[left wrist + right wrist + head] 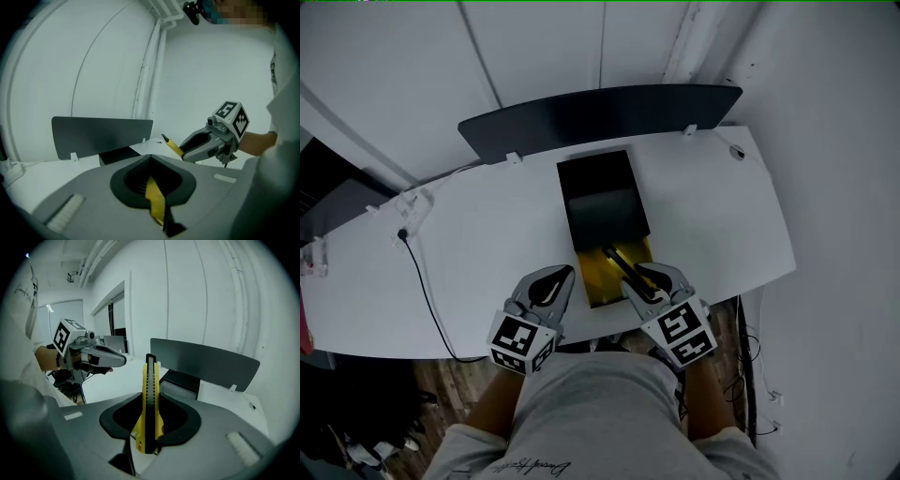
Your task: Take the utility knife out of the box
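Note:
An open box (602,202) lies mid-table, black at its far end and yellow (592,281) at the near end. My right gripper (639,281) is shut on the yellow and black utility knife (621,265), held above the box's near right corner. In the right gripper view the knife (149,399) stands upright between the jaws, blade end away from me. My left gripper (562,279) is at the box's near left edge, and in its own view a bent yellow strip (154,201), seemingly the box's yellow flap, is pinched between the jaws. From there the knife tip (171,145) pokes out of the right gripper (206,143).
A dark curved panel (600,117) stands along the white table's (487,234) far edge. A black cable (422,281) runs over the table's left part and off its front edge. A white wall is behind the table and wooden floor below it.

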